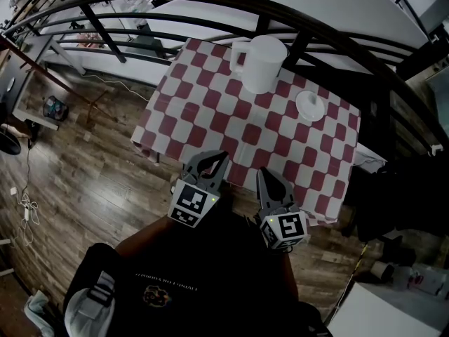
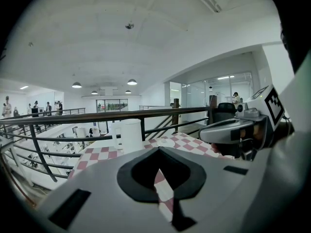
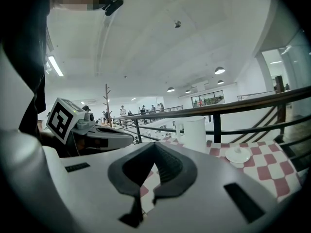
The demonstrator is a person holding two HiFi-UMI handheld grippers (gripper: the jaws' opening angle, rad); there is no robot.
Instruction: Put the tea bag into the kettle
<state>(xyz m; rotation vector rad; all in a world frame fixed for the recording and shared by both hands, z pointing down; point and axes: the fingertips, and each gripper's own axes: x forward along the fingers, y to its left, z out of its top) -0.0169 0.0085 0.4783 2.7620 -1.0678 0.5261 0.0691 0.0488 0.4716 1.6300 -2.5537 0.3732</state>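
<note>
Step (judged): start, nothing picked up; tea bag not seen in any view | kettle [image 1: 261,63] at table's [image 1: 210,118] far edge, lid [image 1: 309,105] lying near it, toward right edge | left gripper [image 1: 214,161] and right gripper [image 1: 265,177]: jaws together, empty, side by side at near edge, aimed toward kettle | next: locate tea bag, open jaws.

No legible txt in any view. Dark shirt [image 1: 175,286], bottom centre of head view: small print line + emblem, upside down, too blurred to read. Marker cubes [image 1: 193,203] [image 1: 287,228]: b/w square patterns only, no letters/nos.
</note>
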